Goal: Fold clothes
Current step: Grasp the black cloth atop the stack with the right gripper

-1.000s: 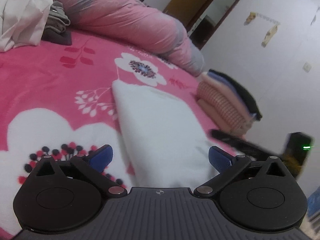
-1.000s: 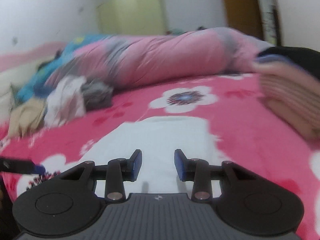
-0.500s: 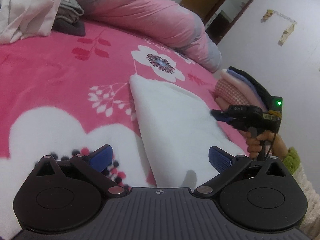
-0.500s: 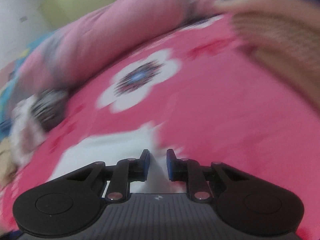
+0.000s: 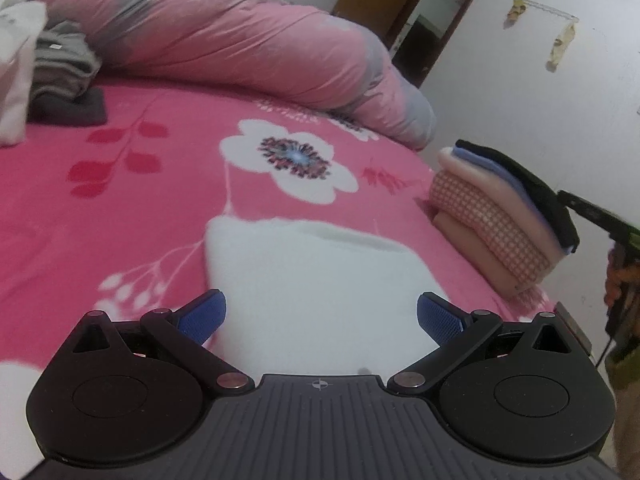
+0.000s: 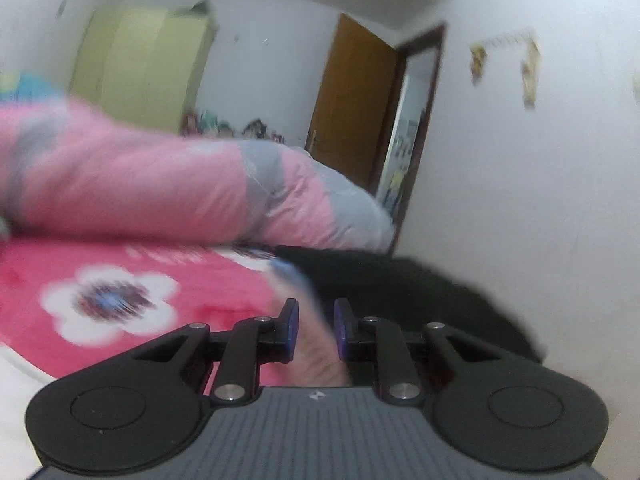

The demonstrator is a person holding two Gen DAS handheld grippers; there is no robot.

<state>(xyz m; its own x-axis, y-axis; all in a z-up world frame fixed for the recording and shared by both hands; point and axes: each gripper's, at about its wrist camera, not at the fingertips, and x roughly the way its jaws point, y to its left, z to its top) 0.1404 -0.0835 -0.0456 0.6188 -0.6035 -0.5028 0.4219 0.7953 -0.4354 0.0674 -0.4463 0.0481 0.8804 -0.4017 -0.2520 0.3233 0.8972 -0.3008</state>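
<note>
A folded white garment (image 5: 312,272) lies flat on the pink flowered bedsheet (image 5: 120,208). My left gripper (image 5: 322,312) hovers over its near end, open wide, with nothing between the blue pads. To the right, at the bed's edge, stands a stack of folded clothes (image 5: 500,220): checked pink, cream, blue, with a black piece on top. My right gripper (image 6: 316,316) points at that stack (image 6: 420,292) from just in front and slightly above. Its jaws stand a narrow gap apart and hold nothing. Its tip (image 5: 568,198) shows beside the stack in the left wrist view. A corner of the white garment (image 6: 16,380) shows bottom left.
A rolled pink and grey duvet (image 5: 240,40) lies along the far side of the bed. Unfolded grey clothes (image 5: 60,68) and a white piece (image 5: 16,60) are piled at the far left. A white wall and a brown door (image 6: 352,120) lie beyond the stack.
My right gripper lifted off the white garment and swung right to face the stack, its jaws narrowing. My left gripper slid along the white garment and stayed open.
</note>
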